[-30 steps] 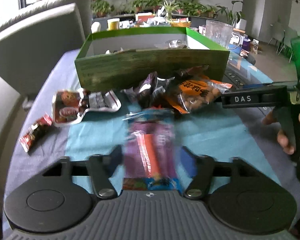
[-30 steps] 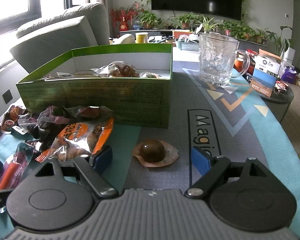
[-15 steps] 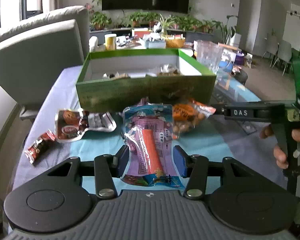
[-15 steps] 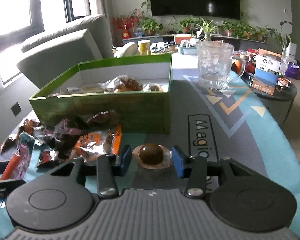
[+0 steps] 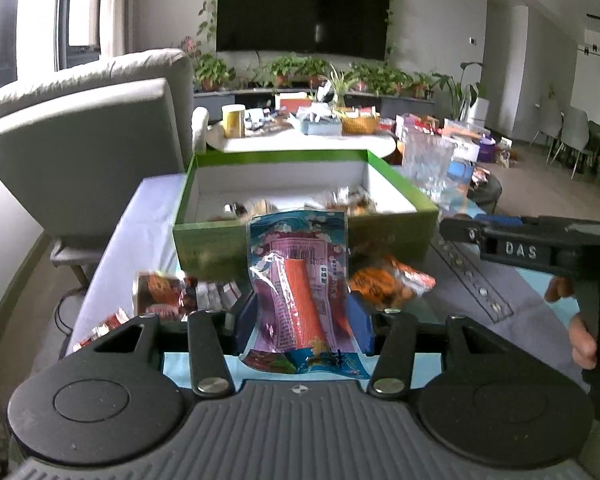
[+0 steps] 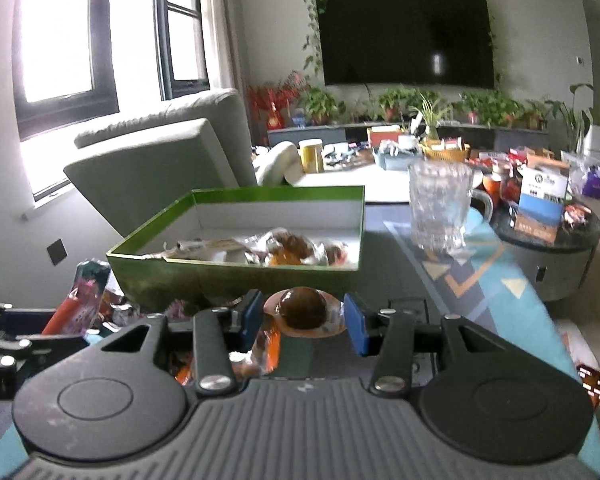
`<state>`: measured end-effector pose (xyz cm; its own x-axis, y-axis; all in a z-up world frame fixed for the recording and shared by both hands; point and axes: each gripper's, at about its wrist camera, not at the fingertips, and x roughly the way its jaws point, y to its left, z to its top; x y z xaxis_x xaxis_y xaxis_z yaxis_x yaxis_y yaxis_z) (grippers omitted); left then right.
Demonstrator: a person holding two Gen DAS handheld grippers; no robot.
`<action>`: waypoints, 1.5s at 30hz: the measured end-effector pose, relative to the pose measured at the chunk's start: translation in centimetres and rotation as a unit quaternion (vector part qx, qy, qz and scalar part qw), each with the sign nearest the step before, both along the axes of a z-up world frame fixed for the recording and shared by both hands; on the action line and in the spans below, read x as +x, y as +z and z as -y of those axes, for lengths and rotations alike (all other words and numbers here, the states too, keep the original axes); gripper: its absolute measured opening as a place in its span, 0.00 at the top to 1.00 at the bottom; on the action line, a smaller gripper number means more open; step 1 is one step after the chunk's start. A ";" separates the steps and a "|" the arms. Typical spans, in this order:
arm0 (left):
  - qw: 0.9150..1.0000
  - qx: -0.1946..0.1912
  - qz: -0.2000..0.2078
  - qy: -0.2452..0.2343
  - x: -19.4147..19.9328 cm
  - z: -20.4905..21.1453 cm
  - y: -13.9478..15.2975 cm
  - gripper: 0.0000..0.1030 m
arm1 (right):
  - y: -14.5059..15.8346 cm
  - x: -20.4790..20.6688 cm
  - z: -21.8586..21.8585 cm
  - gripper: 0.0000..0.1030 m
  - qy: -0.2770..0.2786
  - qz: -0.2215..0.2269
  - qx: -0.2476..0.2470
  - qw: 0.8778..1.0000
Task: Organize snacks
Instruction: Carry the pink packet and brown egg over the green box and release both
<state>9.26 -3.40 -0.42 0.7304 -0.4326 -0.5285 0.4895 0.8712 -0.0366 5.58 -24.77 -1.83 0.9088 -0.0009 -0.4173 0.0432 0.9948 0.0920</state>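
Now both jaws are clamped, the left gripper (image 5: 300, 322) on a purple plastic sausage packet (image 5: 300, 280) and the right gripper (image 6: 303, 322) on a brown egg in clear wrap (image 6: 303, 313), so next comes carrying them toward twelve o'clock over the near wall of the green cardboard box (image 6: 236, 276) and letting go.

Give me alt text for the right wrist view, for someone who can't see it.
The right tongs are shut on a round brown snack in a clear wrapper, held up before an open green cardboard box that holds several wrapped snacks. A clear glass mug stands to the box's right; a grey armchair sits behind.

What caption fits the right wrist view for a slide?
Right gripper shut on a wrapped brown egg, held up before the green box of snacks.
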 end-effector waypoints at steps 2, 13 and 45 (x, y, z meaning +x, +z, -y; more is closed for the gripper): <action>1.000 -0.004 0.009 0.002 0.4 0.1 0.5 0.55 | 0.2 0.2 0.1 0.51 0.001 0.006 -0.001 1.000; 0.999 -0.021 0.030 0.021 4.0 0.9 1.9 0.55 | 2.4 2.9 0.0 0.51 0.010 0.044 0.014 0.999; 0.998 -0.016 0.003 0.067 17.5 5.1 -1.7 0.53 | -0.7 12.6 0.1 0.50 0.000 -0.018 0.009 1.000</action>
<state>26.75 -8.46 -2.08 0.7863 -0.3478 -0.5106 0.3694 0.9272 -0.0627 18.14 -24.91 -2.57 0.8933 0.0073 -0.4494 0.0461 0.9931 0.1078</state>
